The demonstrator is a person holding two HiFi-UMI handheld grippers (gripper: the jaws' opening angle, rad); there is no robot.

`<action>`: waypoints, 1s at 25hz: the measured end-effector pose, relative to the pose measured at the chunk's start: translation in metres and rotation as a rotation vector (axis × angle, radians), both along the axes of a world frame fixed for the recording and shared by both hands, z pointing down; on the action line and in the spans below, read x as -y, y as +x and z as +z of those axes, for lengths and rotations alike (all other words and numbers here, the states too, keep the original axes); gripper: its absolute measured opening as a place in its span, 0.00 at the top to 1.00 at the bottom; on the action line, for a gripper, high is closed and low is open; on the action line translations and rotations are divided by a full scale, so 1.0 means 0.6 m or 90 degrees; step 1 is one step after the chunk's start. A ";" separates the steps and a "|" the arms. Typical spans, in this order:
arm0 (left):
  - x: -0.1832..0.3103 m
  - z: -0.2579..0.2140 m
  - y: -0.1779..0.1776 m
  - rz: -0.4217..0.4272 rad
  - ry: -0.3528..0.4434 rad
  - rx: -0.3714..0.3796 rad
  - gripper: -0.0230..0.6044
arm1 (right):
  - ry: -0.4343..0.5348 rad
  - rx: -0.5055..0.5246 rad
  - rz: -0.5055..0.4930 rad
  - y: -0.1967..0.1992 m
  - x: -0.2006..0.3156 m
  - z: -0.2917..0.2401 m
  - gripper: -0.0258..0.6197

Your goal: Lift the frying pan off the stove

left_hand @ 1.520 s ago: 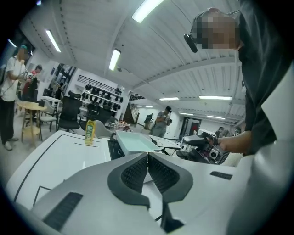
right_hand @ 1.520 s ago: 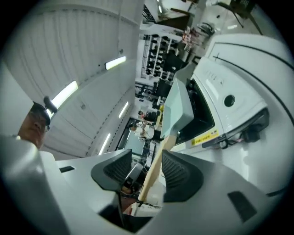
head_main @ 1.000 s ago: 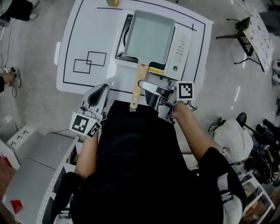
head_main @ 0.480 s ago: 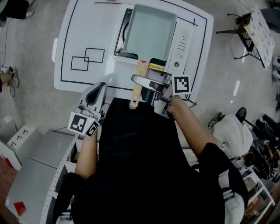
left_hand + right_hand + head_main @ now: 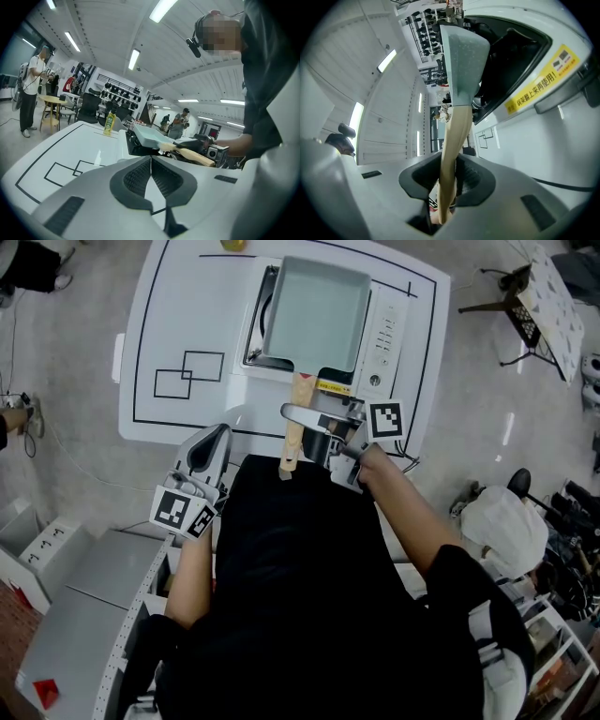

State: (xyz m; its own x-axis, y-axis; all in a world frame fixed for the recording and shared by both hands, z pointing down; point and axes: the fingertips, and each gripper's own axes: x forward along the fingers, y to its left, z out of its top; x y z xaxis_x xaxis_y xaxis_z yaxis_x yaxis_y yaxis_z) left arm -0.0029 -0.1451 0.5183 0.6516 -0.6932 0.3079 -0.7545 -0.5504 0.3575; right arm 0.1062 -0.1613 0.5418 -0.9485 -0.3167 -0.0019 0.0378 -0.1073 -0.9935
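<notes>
A pale rectangular frying pan (image 5: 317, 310) sits on a white portable stove (image 5: 389, 334) on the white table (image 5: 187, 306). Its wooden handle (image 5: 298, 390) points toward me. My right gripper (image 5: 300, 415) reaches in from the right, and its jaws are closing with that handle between the pads. In the right gripper view the handle (image 5: 452, 150) runs up from the right gripper (image 5: 450, 180) to the pan (image 5: 461, 61). My left gripper (image 5: 217, 434) hovers shut and empty over the table's near edge, left of the handle. From the left gripper (image 5: 151, 161), the pan (image 5: 150, 136) lies ahead to the right.
A yellow-green bottle (image 5: 232, 244) stands at the table's far edge. Black outlined squares (image 5: 187, 374) mark the table's left half. Grey cabinets (image 5: 66, 596) stand at lower left. Several people (image 5: 30, 89) and chairs are in the room beyond.
My right gripper has slid left onto the wooden handle and its jaws have come together around it. The pan still rests on the stove. The left gripper has barely moved.
</notes>
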 end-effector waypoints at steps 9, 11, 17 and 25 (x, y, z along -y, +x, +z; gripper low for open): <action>0.004 -0.005 0.004 0.009 0.006 -0.002 0.94 | 0.062 -0.017 -0.002 -0.003 0.001 -0.024 0.80; 0.004 -0.006 0.005 0.011 0.007 -0.002 0.94 | 0.076 -0.026 -0.005 -0.002 0.001 -0.029 0.79; 0.012 -0.011 0.011 0.019 0.015 -0.007 0.94 | 0.102 -0.076 -0.001 0.017 0.005 -0.029 0.79; 0.024 -0.028 0.023 0.033 0.033 -0.019 0.94 | 0.126 -0.097 -0.012 0.020 -0.014 -0.060 0.79</action>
